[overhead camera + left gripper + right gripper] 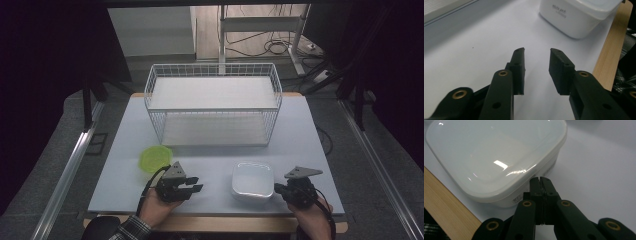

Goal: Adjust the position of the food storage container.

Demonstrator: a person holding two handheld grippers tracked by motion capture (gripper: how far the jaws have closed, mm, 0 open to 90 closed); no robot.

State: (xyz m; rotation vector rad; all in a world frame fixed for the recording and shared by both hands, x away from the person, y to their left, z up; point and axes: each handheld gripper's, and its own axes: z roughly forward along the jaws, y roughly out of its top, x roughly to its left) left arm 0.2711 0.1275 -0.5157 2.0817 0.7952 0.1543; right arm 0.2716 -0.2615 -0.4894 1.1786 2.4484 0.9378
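The white lidded box (pixel 252 180) sits near the front edge of the worktop (pixel 310 145), between the two hands. The right hand-held gripper (pixel 276 189) has its jaws pressed together on nothing, tips just beside the box's right wall. The left hand-held gripper (pixel 196 184) lies well apart from the box, its jaws parted narrowly with only bare worktop between them, and a green bowl (pixel 155 158) sits just behind it.
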